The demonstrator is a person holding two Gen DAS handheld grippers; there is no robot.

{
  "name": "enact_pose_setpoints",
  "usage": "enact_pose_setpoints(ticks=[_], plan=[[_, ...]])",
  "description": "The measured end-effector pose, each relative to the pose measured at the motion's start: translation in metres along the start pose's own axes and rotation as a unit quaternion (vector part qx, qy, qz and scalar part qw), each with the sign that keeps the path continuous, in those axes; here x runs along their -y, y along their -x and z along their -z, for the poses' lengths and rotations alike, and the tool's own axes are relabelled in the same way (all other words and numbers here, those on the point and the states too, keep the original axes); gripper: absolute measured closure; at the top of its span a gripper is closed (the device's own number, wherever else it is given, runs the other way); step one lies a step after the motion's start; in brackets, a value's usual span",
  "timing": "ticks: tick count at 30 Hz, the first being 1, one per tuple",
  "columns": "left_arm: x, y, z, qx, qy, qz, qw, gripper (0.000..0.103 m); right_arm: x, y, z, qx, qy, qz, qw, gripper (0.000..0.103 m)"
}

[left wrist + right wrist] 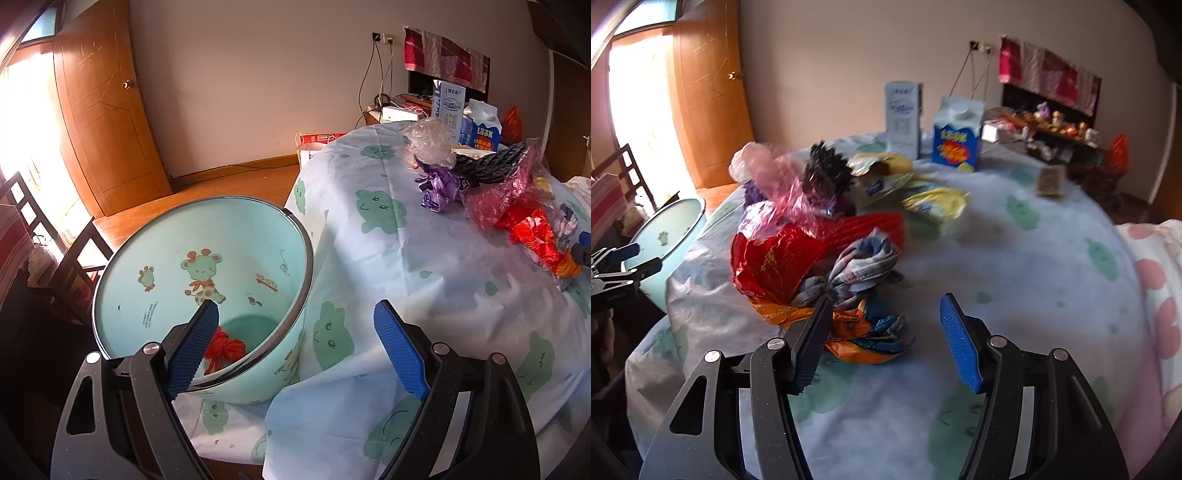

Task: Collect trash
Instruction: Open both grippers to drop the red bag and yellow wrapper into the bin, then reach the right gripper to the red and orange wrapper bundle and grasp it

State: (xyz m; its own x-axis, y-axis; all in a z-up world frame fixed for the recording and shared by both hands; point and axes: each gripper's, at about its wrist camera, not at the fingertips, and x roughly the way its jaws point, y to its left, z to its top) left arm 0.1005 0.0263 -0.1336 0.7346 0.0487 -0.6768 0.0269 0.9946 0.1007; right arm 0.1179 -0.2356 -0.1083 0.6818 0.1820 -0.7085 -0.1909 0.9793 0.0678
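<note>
My left gripper [295, 306] stands open with nothing between its fingers, above the gap between a pale green cartoon bin [166, 240] and the table's edge. A red yarn ball [225, 349] lies at the bin's bottom. My right gripper [886, 299] is open over the tablecloth, its left finger beside a trash heap. That heap holds an orange-blue wrapper [864, 332], a blue-white rag [864, 262], red foil [768, 258] and pink cellophane [783, 177]. The orange-blue wrapper reaches between the fingers without being pressed. The left wrist view shows purple foil [439, 188] and a dark rope [487, 164].
Two milk cartons [956, 136] [903, 118] and yellow wrappers [934, 203] sit at the table's far side. The bin [672, 229] stands beyond the table's left edge on a wooden floor. A dark chair [74, 258] is beside it, a door [107, 110] behind.
</note>
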Motion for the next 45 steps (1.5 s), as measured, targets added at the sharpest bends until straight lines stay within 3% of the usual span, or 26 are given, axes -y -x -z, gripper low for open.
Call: enact_pose_setpoints(ticks=[3, 8, 12, 16, 21, 24, 26, 32, 40, 45], plan=[[0.003, 0.000, -0.002, -0.001, -0.001, 0.002, 1.0000, 0.019, -0.003, -0.005, -0.001, -0.009, 0.002, -0.027, 1.000, 0.056], [0.006, 0.001, -0.003, -0.003, -0.003, 0.008, 1.0000, 0.019, -0.004, -0.005, 0.001, -0.021, -0.004, -0.044, 0.999, 0.059], [0.010, 0.004, -0.005, 0.000, -0.005, 0.012, 0.9999, 0.019, -0.011, -0.004, 0.003, -0.017, 0.010, -0.032, 0.999, 0.060], [0.008, 0.008, -0.007, 0.004, -0.002, 0.013, 0.9999, 0.019, -0.011, -0.002, 0.008, -0.011, 0.006, -0.048, 0.999, 0.074], [0.006, 0.007, -0.007, 0.004, 0.001, 0.013, 0.9999, 0.019, -0.011, 0.004, 0.010, -0.004, 0.009, -0.047, 0.999, 0.074], [0.006, 0.005, -0.006, 0.001, -0.001, 0.013, 0.9999, 0.019, -0.007, 0.016, 0.007, 0.019, -0.002, -0.047, 0.999, 0.061], [0.006, 0.004, -0.005, -0.001, 0.000, 0.013, 0.9999, 0.019, -0.008, 0.023, 0.007, 0.024, 0.003, -0.044, 0.999, 0.061], [0.007, 0.003, -0.003, -0.004, -0.001, 0.014, 0.9999, 0.019, -0.005, 0.014, 0.020, -0.003, -0.003, -0.049, 0.999, 0.057], [0.006, 0.004, -0.004, -0.001, 0.000, 0.014, 0.9999, 0.019, -0.018, 0.016, 0.025, -0.001, 0.035, -0.057, 0.998, 0.075], [0.007, 0.005, -0.006, 0.002, -0.001, 0.014, 0.9999, 0.019, -0.022, 0.027, 0.026, 0.019, 0.042, -0.074, 0.996, 0.079]])
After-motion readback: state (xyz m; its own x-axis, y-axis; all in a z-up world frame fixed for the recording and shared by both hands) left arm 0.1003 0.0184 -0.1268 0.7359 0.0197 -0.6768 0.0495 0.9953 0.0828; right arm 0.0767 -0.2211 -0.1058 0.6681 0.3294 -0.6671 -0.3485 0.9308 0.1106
